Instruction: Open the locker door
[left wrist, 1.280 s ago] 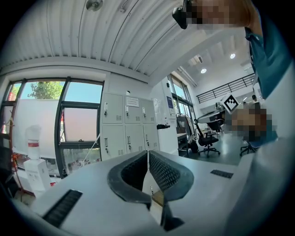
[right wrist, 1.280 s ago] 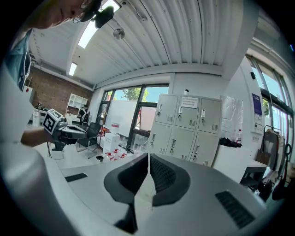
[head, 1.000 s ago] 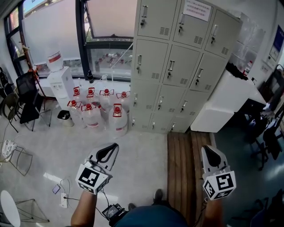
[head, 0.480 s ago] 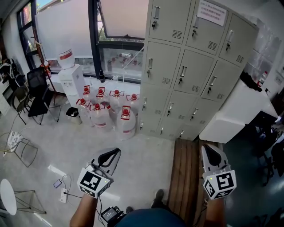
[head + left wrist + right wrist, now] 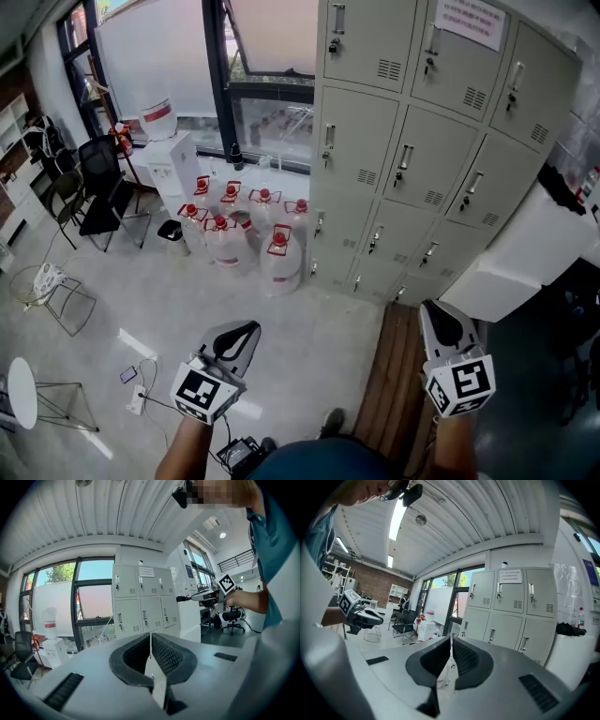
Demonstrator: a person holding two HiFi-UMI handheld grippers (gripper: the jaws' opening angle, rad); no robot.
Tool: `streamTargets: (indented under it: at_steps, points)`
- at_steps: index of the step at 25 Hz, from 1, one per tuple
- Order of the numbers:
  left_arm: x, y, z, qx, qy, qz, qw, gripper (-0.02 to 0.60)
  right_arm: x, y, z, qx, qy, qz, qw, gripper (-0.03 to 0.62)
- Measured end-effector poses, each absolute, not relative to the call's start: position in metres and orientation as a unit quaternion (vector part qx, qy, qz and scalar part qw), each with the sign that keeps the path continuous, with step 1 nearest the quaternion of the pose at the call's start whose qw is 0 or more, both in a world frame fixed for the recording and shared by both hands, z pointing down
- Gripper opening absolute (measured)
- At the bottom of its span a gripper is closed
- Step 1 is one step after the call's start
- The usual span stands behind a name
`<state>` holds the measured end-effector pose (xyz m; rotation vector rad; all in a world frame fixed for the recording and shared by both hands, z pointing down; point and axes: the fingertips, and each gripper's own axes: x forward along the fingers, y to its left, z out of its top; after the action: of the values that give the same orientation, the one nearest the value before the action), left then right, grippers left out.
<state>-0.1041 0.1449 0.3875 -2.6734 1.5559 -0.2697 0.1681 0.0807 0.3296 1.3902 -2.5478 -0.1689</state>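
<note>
Two grippers in view, both empty, each with its jaws pressed together at the tips and nothing between them. The left gripper (image 5: 242, 330) is held low over the pale floor (image 5: 141, 309) and angles up toward the jugs. The right gripper (image 5: 439, 315) is over the far end of a strip of wooden boards (image 5: 392, 375) and points at the lockers. The two grippers are well apart from each other and neither touches anything.

The grey lockers (image 5: 422, 159) stand ahead and to the right, a bank of small doors in rows. Every door in view is shut, each with a handle and a small vent. A paper notice (image 5: 469, 14) is stuck on one top door. Both grippers are well short of the lockers. Cannot tell which door is the target.

A cluster of water jugs (image 5: 278, 262) with red caps sits on the floor just left of the lockers, below the window (image 5: 272, 37). A white water dispenser (image 5: 173, 159) stands left of the jugs, with black chairs (image 5: 103, 187) further left. A white counter (image 5: 534, 262) butts against the right side of the lockers. A power strip (image 5: 138, 427) with a cable lies on the floor near the left gripper. A round white table (image 5: 19, 394) is at the bottom left edge.
</note>
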Motion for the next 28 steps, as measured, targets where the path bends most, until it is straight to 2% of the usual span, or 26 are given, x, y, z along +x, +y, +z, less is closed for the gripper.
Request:
streamTargets:
  at_steps: [8, 28]
  points:
    - [-0.073, 0.114, 0.405, -0.845, 0.525, -0.105, 0.005, 0.028, 0.194, 0.028, 0.348, 0.449, -0.886, -0.038, 0.11, 0.038]
    - [0.024, 0.013, 0.376, -0.842, 0.519, -0.143, 0.036, 0.028, 0.276, -0.072, 0.356, 0.432, -0.899, -0.014, 0.074, 0.038]
